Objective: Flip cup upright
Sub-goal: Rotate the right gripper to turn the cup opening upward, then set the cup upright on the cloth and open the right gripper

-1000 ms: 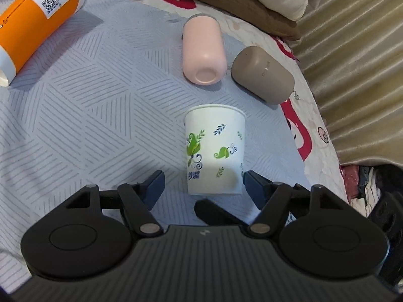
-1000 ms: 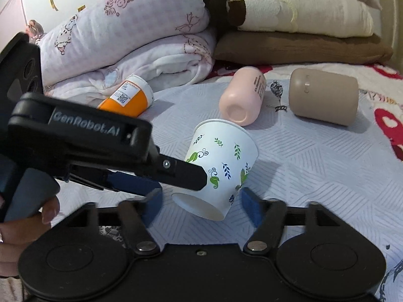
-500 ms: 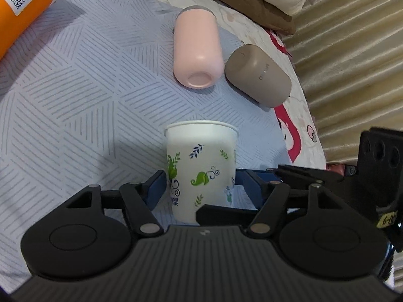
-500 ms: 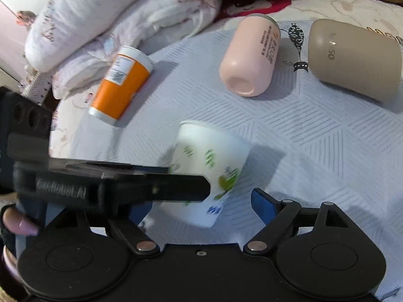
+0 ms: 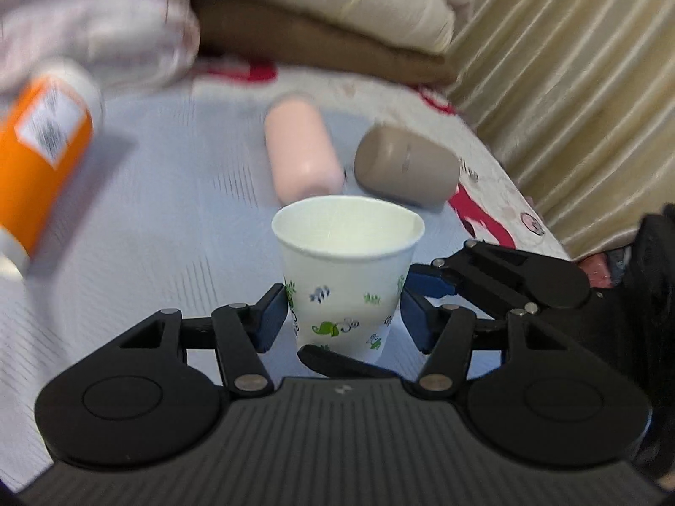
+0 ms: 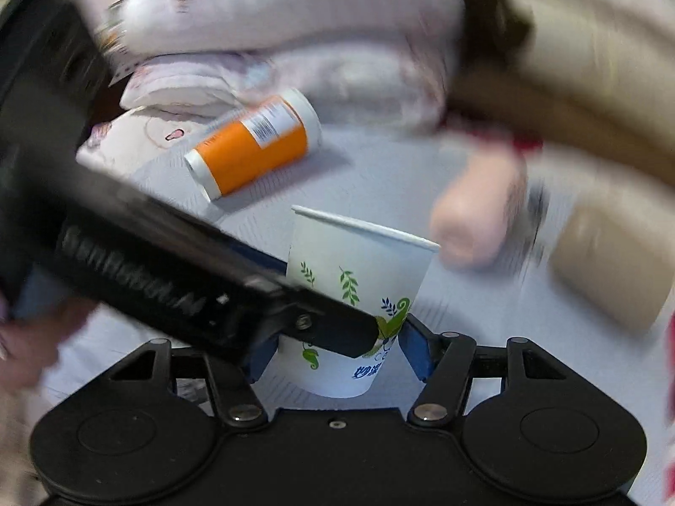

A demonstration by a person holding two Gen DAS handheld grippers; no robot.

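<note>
A white paper cup [image 5: 346,278] with green and blue leaf prints stands mouth up, slightly tilted, between the fingers of both grippers. My left gripper [image 5: 339,316] has its blue pads against the cup's lower sides. My right gripper [image 6: 335,354] also closes on the cup's base [image 6: 337,375], and its arm shows at the right of the left wrist view [image 5: 506,278]. The left gripper's arm [image 6: 177,278] crosses the right wrist view and hides part of the cup. Both views are motion-blurred.
An orange bottle [image 5: 38,160] with a white cap lies on the grey patterned bedspread [image 5: 168,219]. A pink bottle [image 5: 301,152] and a taupe bottle [image 5: 405,168] lie behind the cup. Pillows and a folded quilt [image 6: 274,21] are stacked at the back. A curtain [image 5: 569,84] hangs on the right.
The cup has turned from mouth down to mouth up between the grippers. The right gripper has closed onto it. Both cameras swung so the pillows now show.
</note>
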